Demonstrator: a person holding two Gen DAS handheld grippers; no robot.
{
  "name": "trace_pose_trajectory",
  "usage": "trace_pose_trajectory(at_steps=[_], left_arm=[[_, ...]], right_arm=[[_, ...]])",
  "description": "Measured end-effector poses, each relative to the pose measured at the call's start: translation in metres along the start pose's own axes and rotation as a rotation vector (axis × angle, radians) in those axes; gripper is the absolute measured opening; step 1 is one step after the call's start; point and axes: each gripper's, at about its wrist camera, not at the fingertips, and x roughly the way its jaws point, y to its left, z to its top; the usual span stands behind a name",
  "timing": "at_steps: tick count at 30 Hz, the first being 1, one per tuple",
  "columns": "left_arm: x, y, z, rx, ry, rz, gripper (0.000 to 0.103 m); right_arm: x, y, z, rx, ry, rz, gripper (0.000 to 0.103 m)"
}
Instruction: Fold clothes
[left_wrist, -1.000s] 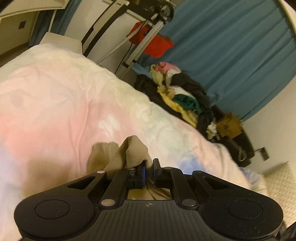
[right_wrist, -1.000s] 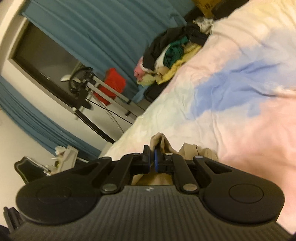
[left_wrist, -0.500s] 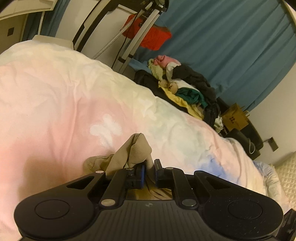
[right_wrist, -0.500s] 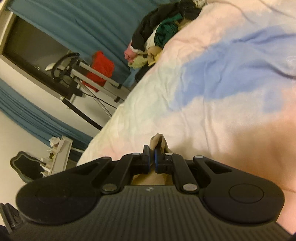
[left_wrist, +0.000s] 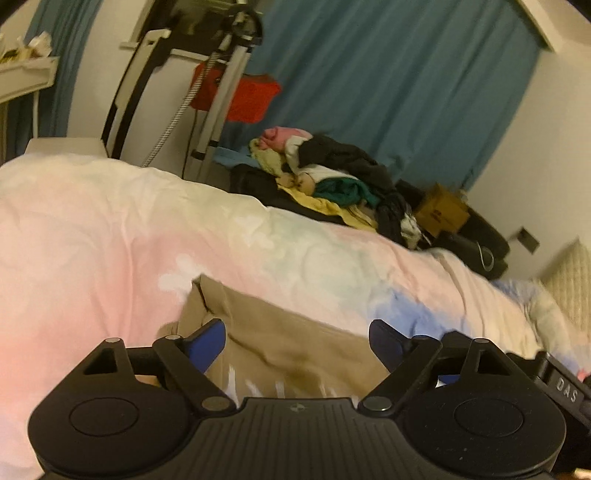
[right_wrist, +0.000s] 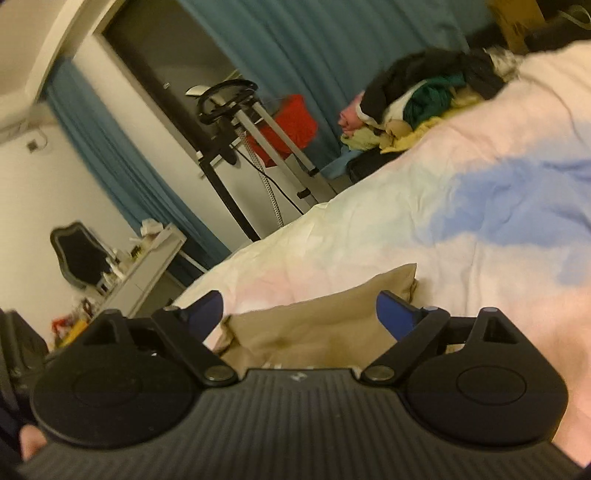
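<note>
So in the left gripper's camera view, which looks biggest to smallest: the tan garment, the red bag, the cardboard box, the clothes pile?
As they appear in that view:
1. tan garment, though it lies nearest the camera, which inflates it
2. clothes pile
3. red bag
4. cardboard box

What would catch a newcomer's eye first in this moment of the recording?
Probably the tan garment, lying flat on the pastel bedspread directly ahead of both grippers, the left gripper and right gripper open above it. Next, the heap of unfolded clothes beyond the bed's far edge, before the blue curtain.
</note>
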Motion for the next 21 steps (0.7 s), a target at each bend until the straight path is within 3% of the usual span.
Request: trace_pose_trajectory(at_steps=[2,3,4,8,15,21], left_arm=[[-0.005,-0.006,-0.006,0.048,0.008,0.012,0.087],[-0.001,-0.008,-0.008,0.077,0.015,0.030,0.087],[0.002,-0.010,-0.011,0.106,0.023,0.047,0.087],[0.025,-0.009,-0.019,0.161,0.057,0.117,0.087],[0.068,0.005,-0.028,0.185,0.106,0.206,0.087],[0.038,0.000,-0.030,0.158,0.091,0.168,0.086]], right_arm=[[0.001,0.005,-0.005,-0.049,0.004,-0.017,0.090],[0.003,0.007,-0.008,-0.079,0.011,-0.024,0.083],[0.008,0.009,-0.010,-0.112,0.028,-0.037,0.063],[0.042,0.002,-0.021,-0.189,0.104,-0.126,0.039],[0.091,-0.016,-0.031,-0.211,0.157,-0.207,0.036],[0.067,-0.005,-0.030,-0.201,0.144,-0.176,0.038]])
